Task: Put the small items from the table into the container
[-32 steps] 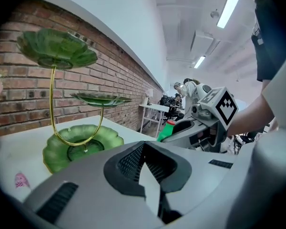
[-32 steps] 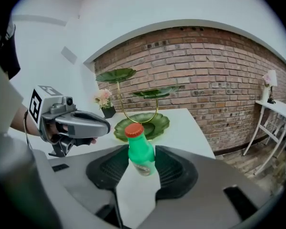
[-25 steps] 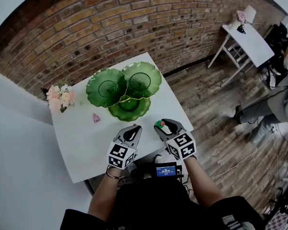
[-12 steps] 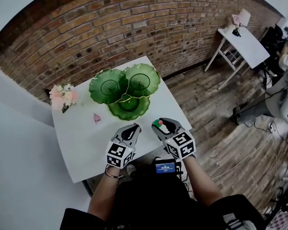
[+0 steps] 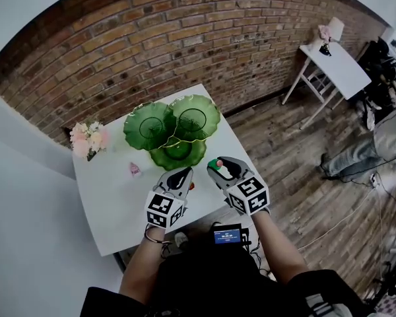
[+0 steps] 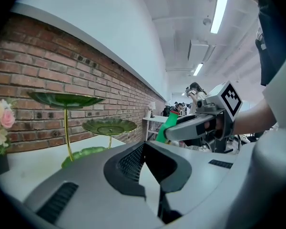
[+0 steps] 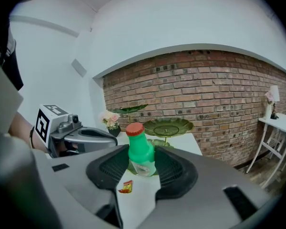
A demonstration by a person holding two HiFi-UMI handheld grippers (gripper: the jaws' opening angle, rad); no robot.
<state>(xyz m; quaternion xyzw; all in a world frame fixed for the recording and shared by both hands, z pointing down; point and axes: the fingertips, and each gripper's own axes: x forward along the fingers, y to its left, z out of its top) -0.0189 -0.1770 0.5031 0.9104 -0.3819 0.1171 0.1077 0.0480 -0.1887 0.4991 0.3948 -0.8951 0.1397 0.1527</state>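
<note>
A small green bottle [image 7: 141,152] with a red cap stands upright between the pads of my right gripper [image 7: 142,162], shut on it and held above the white table [image 5: 112,210]. The head view shows that gripper [image 5: 218,167] near the table's front edge, just right of my left gripper [image 5: 182,174]. My left gripper [image 6: 144,149] is shut with nothing in it. The green lotus-leaf tiered dish stand [image 5: 178,156] rises just beyond both. A red packet [image 7: 127,186] lies on the table under the grippers. A small pink item [image 5: 134,170] lies left of the stand.
A pot of pink flowers [image 5: 86,139] sits at the table's left back corner. A brick wall [image 5: 185,38] runs behind the table. A white side table [image 5: 340,58] stands far right on the wooden floor, and a person's legs [image 5: 356,164] show at the right.
Both grippers have risen and come a little closer to the green stand, the right one carrying the bottle. The person at the far right has shifted.
</note>
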